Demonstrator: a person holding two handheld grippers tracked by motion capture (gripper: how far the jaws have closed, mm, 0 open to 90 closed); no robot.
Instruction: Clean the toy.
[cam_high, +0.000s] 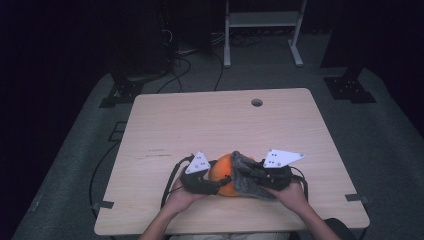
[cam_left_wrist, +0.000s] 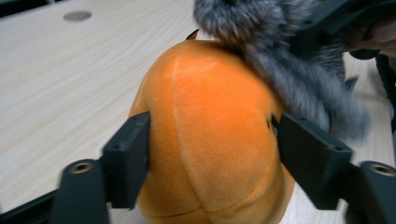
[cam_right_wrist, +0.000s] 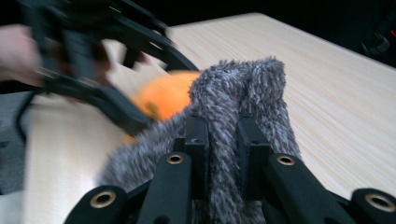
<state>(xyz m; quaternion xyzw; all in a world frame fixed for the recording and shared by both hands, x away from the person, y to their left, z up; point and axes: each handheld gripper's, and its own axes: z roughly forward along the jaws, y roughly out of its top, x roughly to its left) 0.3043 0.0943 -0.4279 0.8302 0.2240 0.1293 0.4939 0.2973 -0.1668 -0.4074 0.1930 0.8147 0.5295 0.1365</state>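
Your left gripper (cam_left_wrist: 212, 158) clasps the orange plush toy (cam_left_wrist: 210, 130) at its sides, near the table's (cam_high: 210, 120) front edge in the high view. Your right gripper (cam_right_wrist: 223, 140) is clenched on a fold of the grey furry fabric (cam_right_wrist: 243, 93) draped against the toy's top.

Black tool (cam_left_wrist: 212, 163) jaws with brass-ringed screw holes, grey three-cornered plate (cam_high: 198, 162) on top.
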